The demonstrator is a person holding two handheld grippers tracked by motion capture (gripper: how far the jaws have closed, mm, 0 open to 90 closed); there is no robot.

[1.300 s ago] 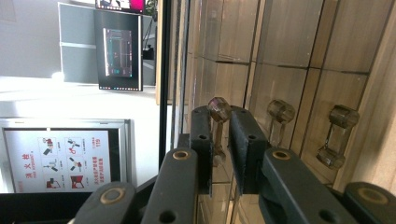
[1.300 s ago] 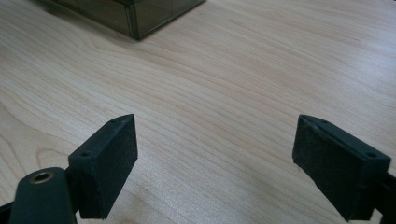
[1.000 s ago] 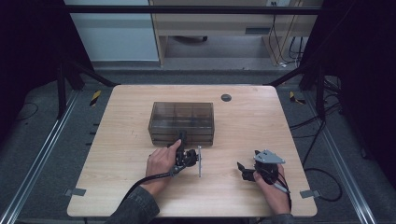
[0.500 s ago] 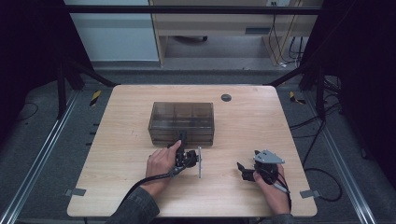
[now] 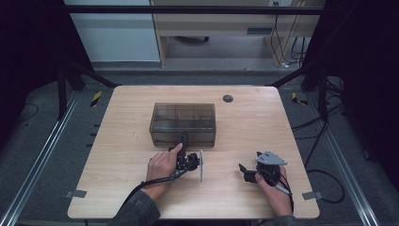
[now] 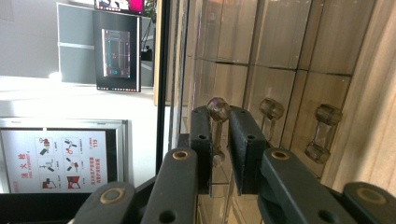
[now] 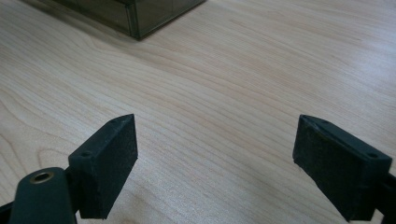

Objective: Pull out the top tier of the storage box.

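The left claw is clamped on the leftmost clear handle of the smoky plastic drawer box, which sits at bench centre. In the high view the claw meets the box front at its 6 o'clock edge. Best judged: pull straight back, square to the front, so the drawer does not bind. The handle is a smooth, glassy dumbbell, likely slippery. The right claw rests apart at 4 o'clock on the pale wood-grain bench.
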